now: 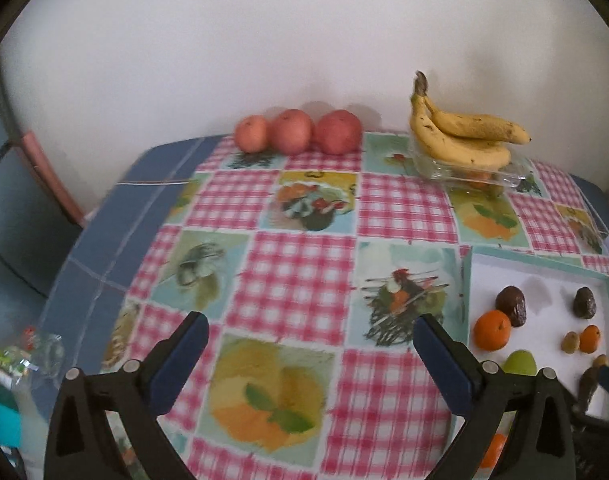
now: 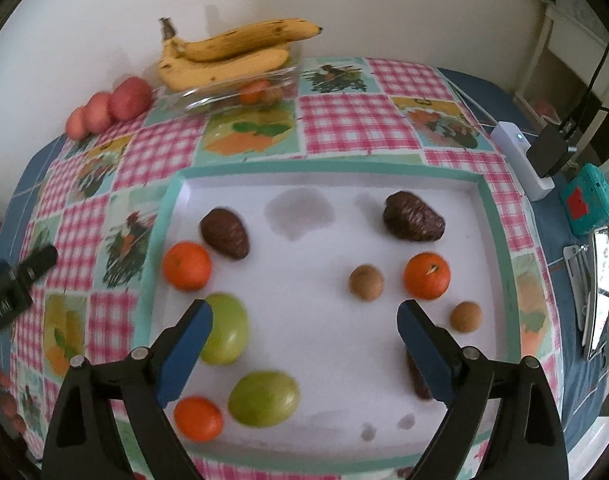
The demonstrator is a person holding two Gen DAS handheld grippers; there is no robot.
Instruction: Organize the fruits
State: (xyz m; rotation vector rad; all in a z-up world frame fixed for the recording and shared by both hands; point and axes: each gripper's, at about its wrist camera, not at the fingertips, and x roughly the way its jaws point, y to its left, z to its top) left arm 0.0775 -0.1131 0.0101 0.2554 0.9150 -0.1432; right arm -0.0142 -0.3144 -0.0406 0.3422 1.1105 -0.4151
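The left gripper (image 1: 310, 340) has its jaws spread, empty, over the checked pink tablecloth (image 1: 300, 280); three red apples (image 1: 298, 131) lie far ahead. The right gripper (image 2: 304, 328) also gapes empty above the white tray (image 2: 324, 320), a green round fruit (image 2: 224, 330) beside its left jaw and orange tangerines (image 2: 427, 275) ahead.

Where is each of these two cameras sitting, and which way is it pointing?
Left wrist: rides on the left gripper, looking down across the checked tablecloth toward three apples by the wall; its own open fingers show.
Right wrist: rides on the right gripper, looking down into the white tray of fruit; its open fingers show.
Shared: the bananas, apples and tray.
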